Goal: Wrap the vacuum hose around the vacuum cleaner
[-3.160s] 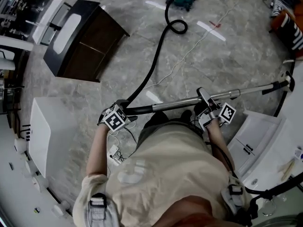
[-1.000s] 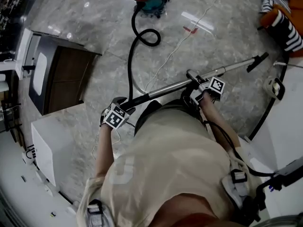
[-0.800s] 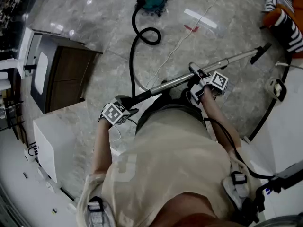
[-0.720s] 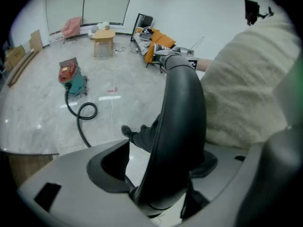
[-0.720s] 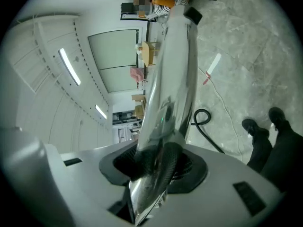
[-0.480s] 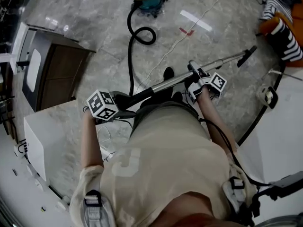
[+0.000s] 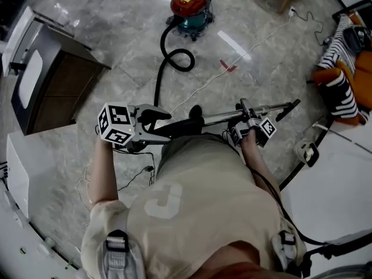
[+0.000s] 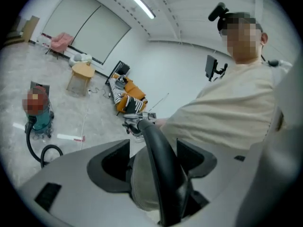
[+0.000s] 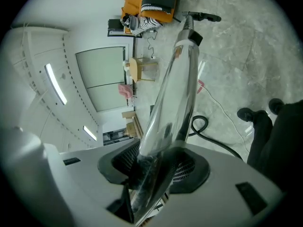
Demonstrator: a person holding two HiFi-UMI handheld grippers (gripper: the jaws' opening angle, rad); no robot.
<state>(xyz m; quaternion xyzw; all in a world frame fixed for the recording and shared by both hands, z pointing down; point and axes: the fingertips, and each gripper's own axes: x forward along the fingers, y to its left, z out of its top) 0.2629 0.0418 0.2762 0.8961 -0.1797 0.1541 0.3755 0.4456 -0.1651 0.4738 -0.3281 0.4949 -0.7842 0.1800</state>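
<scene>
Lifted higher than a second ago, the left tongs (image 7: 160, 122) clench the black handle end of the hose (image 7: 157, 89) while the right tongs (image 7: 242, 116), just easing wider, grasp the metal wand (image 7: 221, 118), carrying it level toward the vacuum cleaner (image 7: 190, 6) standing far across the floor (image 7: 273, 57), seemingly to gather slack.

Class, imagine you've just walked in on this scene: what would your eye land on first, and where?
The red-topped vacuum cleaner stands out at the top of the head view, its black hose looping across the grey floor toward the person. Next comes the metal wand carried across the person's front.
</scene>
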